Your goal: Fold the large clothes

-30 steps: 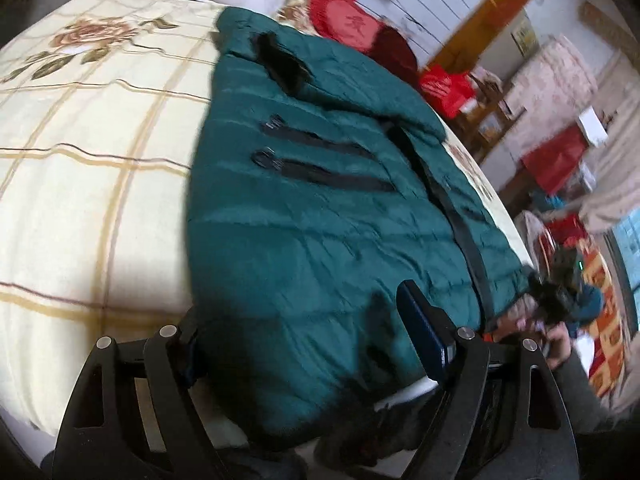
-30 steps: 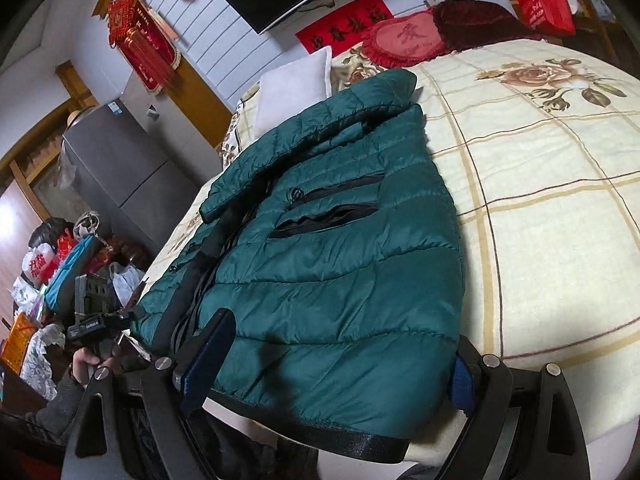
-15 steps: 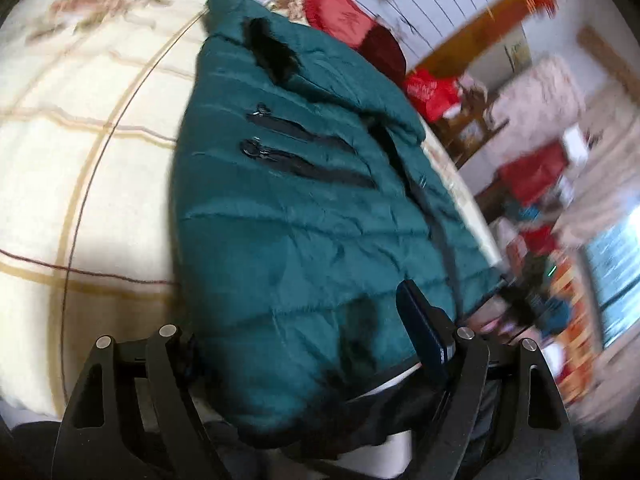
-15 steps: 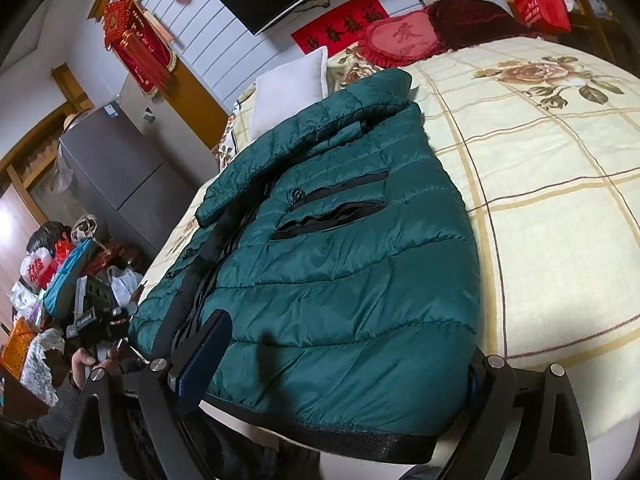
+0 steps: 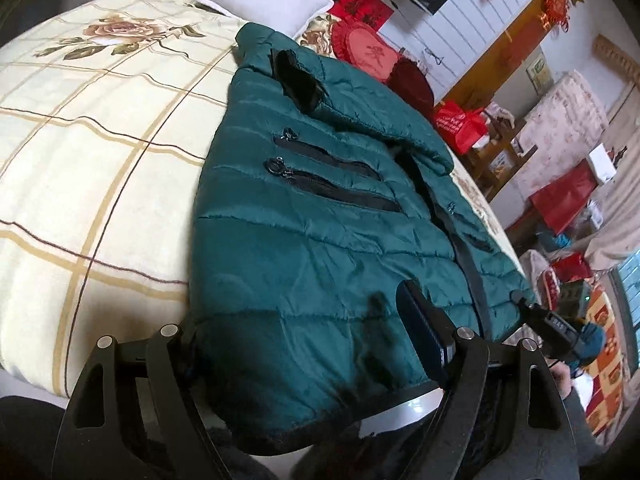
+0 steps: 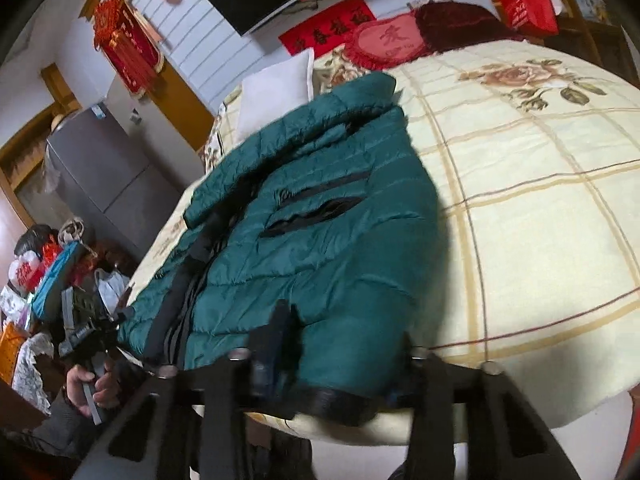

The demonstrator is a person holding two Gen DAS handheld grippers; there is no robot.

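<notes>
A dark green puffer jacket (image 5: 320,216) lies front-up on the bed, collar at the far end, hem hanging over the near edge. It also shows in the right wrist view (image 6: 320,240). My left gripper (image 5: 308,344) is open, its fingers (image 5: 420,328) straddling the hem's left part. My right gripper (image 6: 340,344) is narrower than before, its fingers (image 6: 272,344) on either side of the hem's right corner; whether it pinches the cloth is unclear. Each gripper shows at the edge of the other's view.
The bed (image 5: 80,160) has a cream checked cover with rose prints. A white pillow (image 5: 268,0) and red cushions (image 5: 368,48) lie at the head. A grey fridge (image 6: 104,176) and cluttered red bags (image 5: 460,124) flank the bed.
The left gripper swung and settled at the hem. The right gripper's fingers have closed in from wide open and the hem corner has bunched between them.
</notes>
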